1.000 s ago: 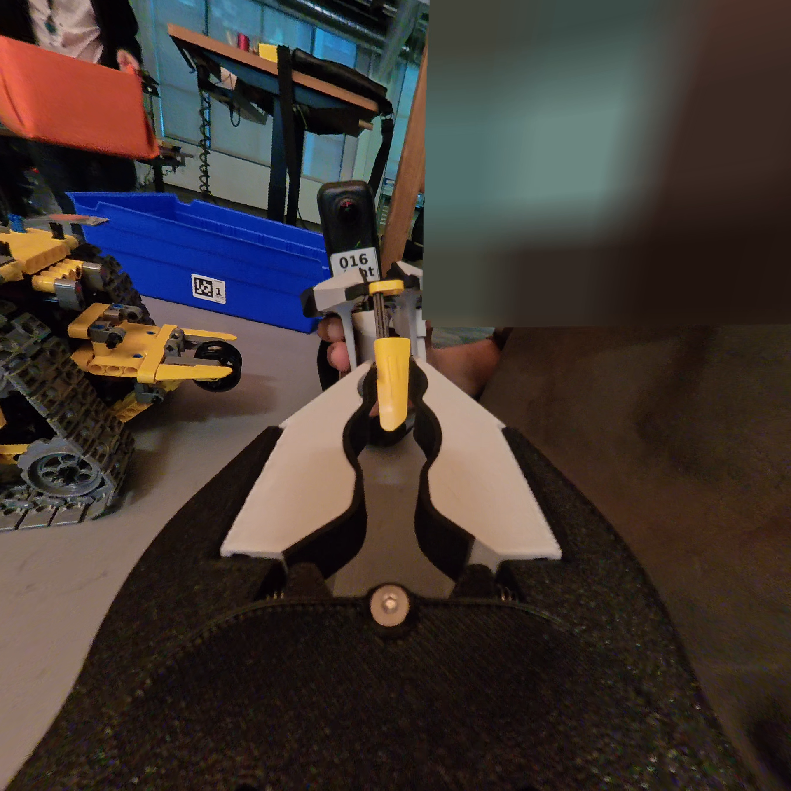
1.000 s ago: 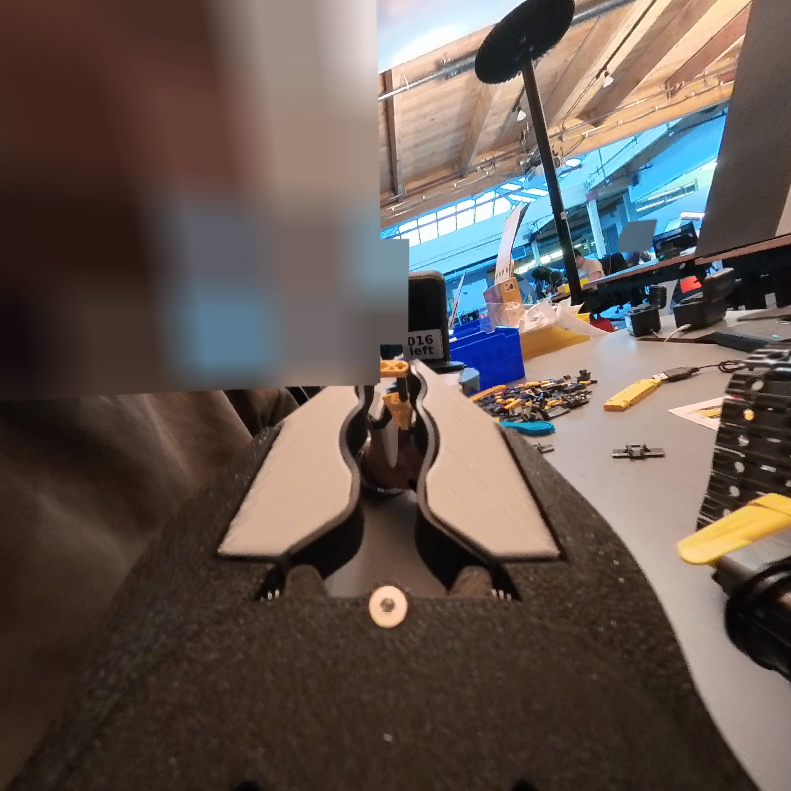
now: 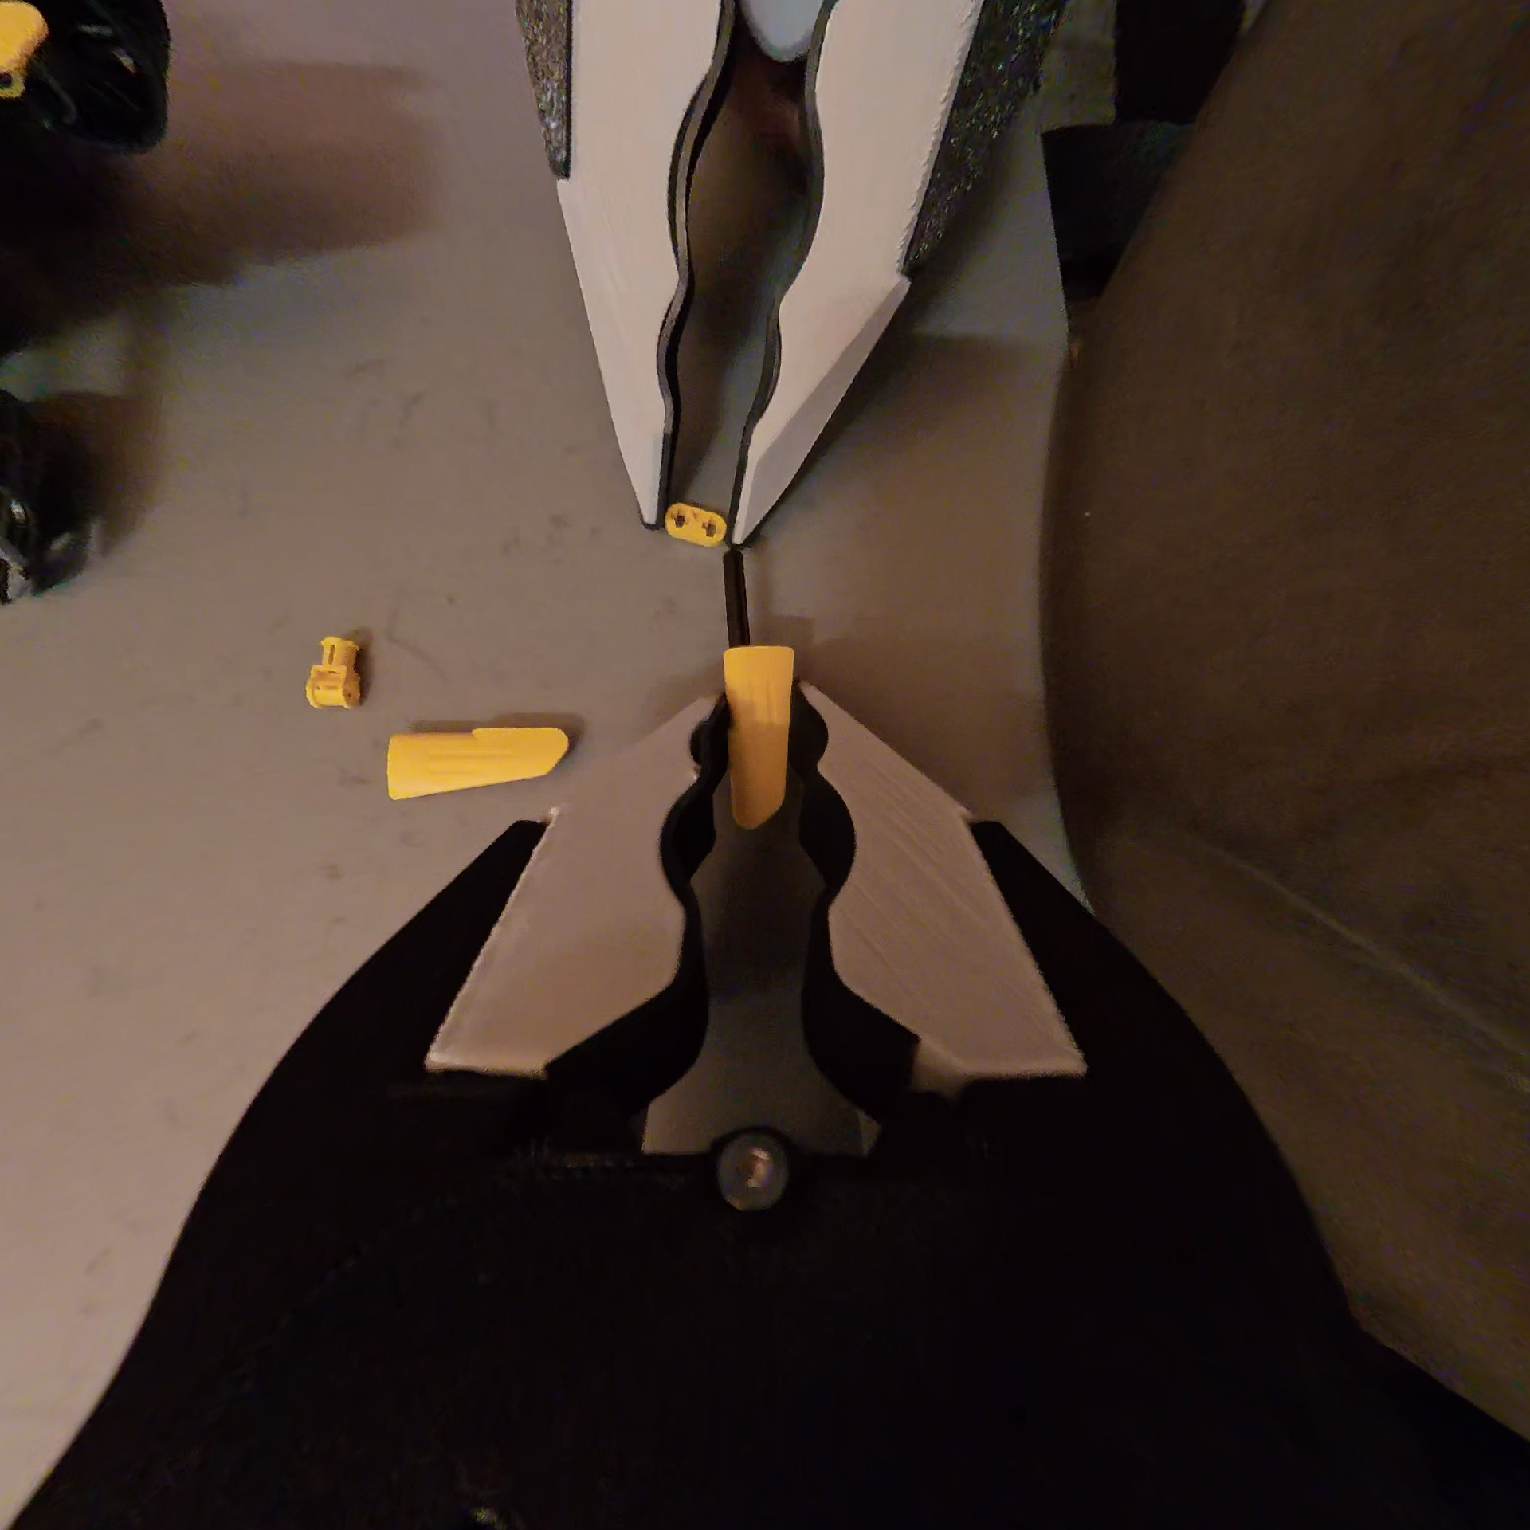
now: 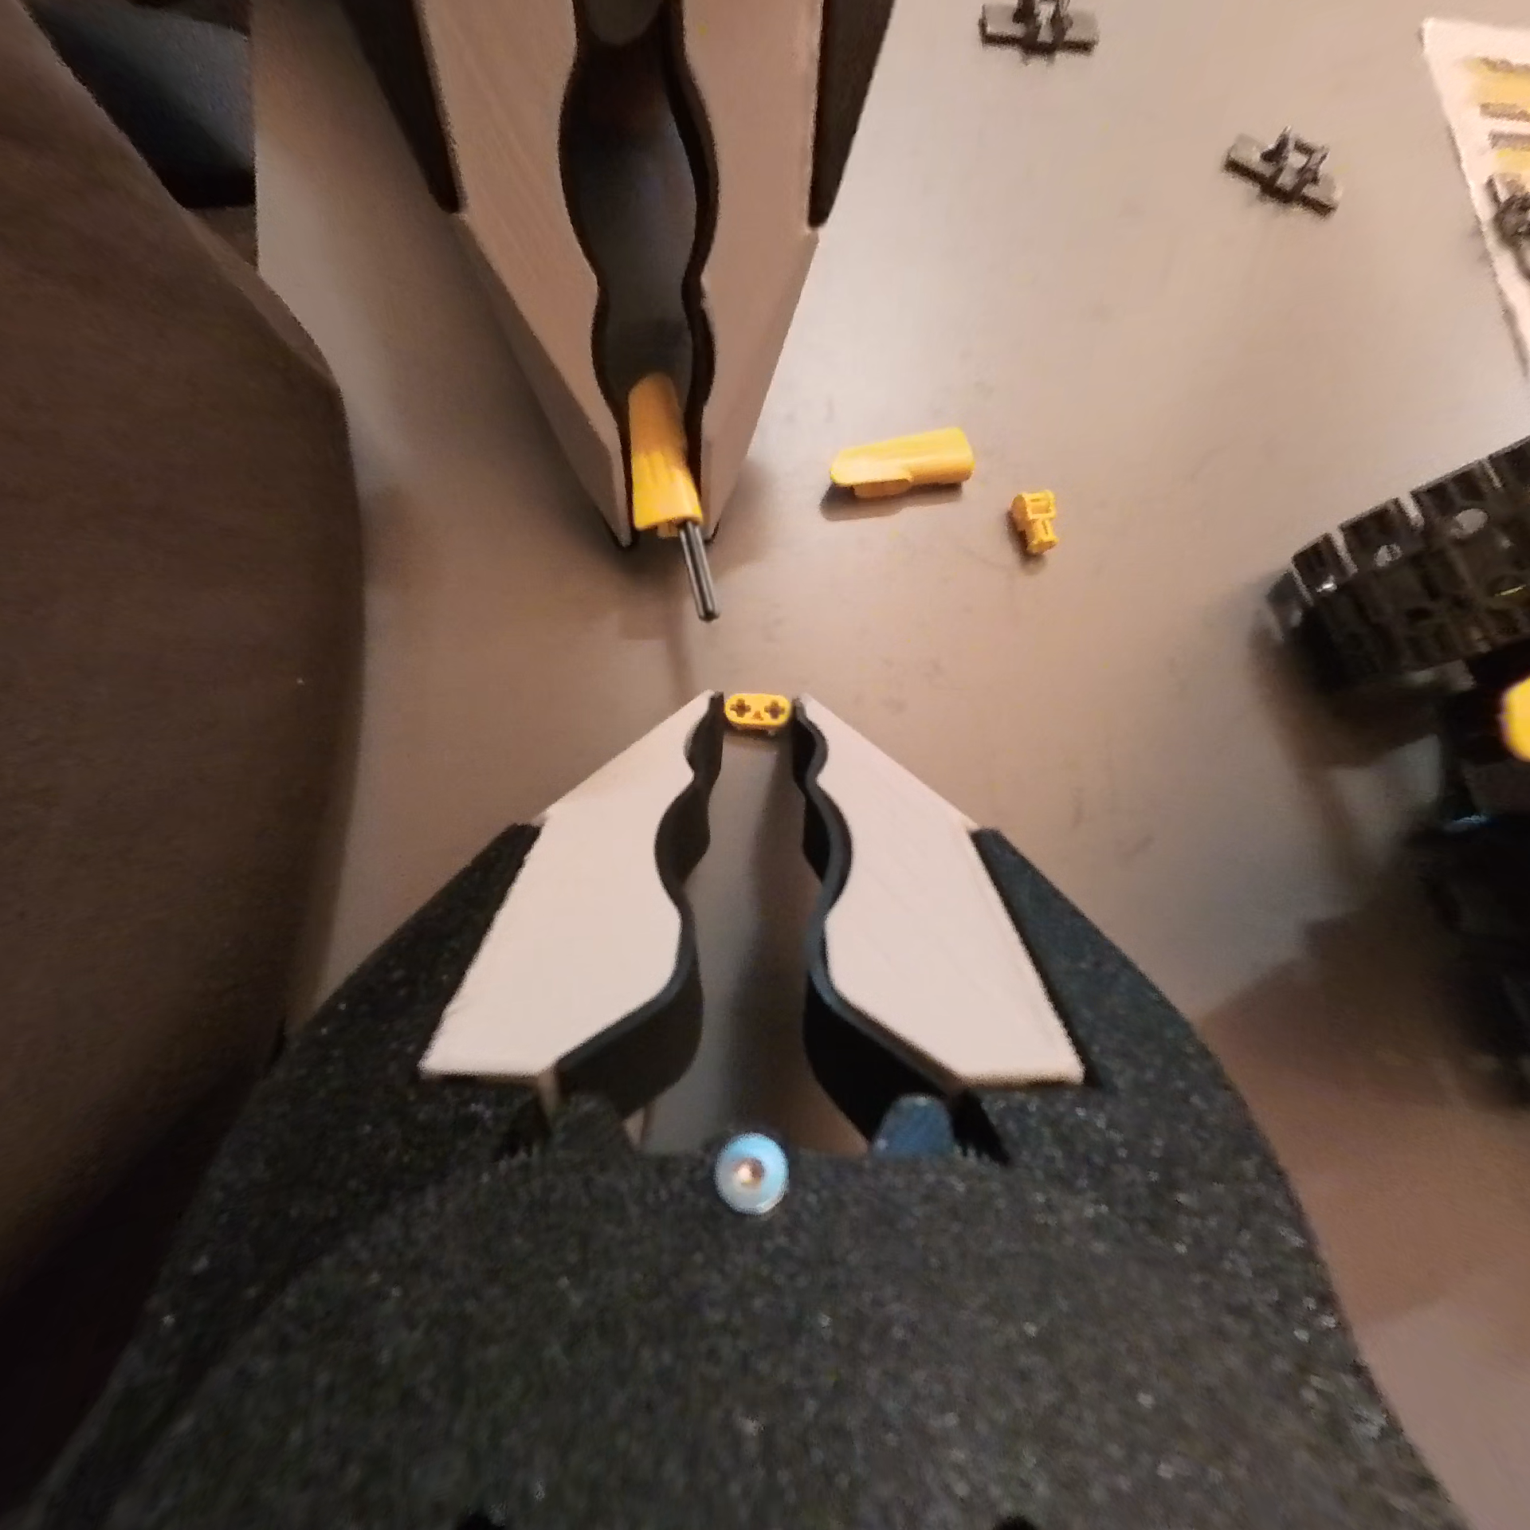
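**A:** What is each tool gripping?

**B:** The left gripper is pinching a tapered yellow piece, its jaws closed down to that piece's width. A thin black axle is projecting forward from the piece's wide end. The right gripper is nipping a small yellow two-hole connector at its very fingertips, jaws nearly together.

**A:** How are axle and connector lying relative to one another?

**B:** The grippers are facing tip to tip above the grey table. The axle's long axis is running along the left fingers, pointing at the connector. In the right wrist view a small gap is showing between axle end and connector, with the axle aiming slightly left of the holes; in the left wrist view they are appearing almost touching.

**A:** What is lying nearby?

**B:** A second tapered yellow piece and a small yellow pin part are resting on the table beside the tips.

**A:** What differs from a second earlier?

**B:** Both cameras are now looking down at the table rather than across the room, and the connector is sitting off the axle instead of on it.
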